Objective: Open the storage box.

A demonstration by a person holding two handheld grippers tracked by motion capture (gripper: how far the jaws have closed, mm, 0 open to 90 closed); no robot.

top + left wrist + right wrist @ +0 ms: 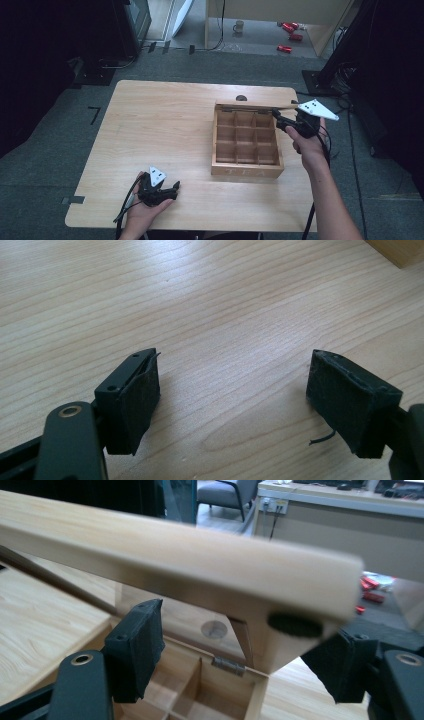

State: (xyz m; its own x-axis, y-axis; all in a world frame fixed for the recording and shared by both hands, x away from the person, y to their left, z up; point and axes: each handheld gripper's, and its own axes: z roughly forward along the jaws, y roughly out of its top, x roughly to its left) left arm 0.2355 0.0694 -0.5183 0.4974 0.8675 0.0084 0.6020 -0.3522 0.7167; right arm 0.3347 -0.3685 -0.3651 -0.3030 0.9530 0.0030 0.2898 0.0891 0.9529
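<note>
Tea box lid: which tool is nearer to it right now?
Right. The right tool is at the raised lid, at the tea box's far right corner, jaws apart around its edge. The left tool rests near the table's front edge, well short of the box.

The tea box (pixel 247 150) sits on the table's (pixel 160 130) right half, its lid (pixel 260 106) raised behind the compartments.
</note>
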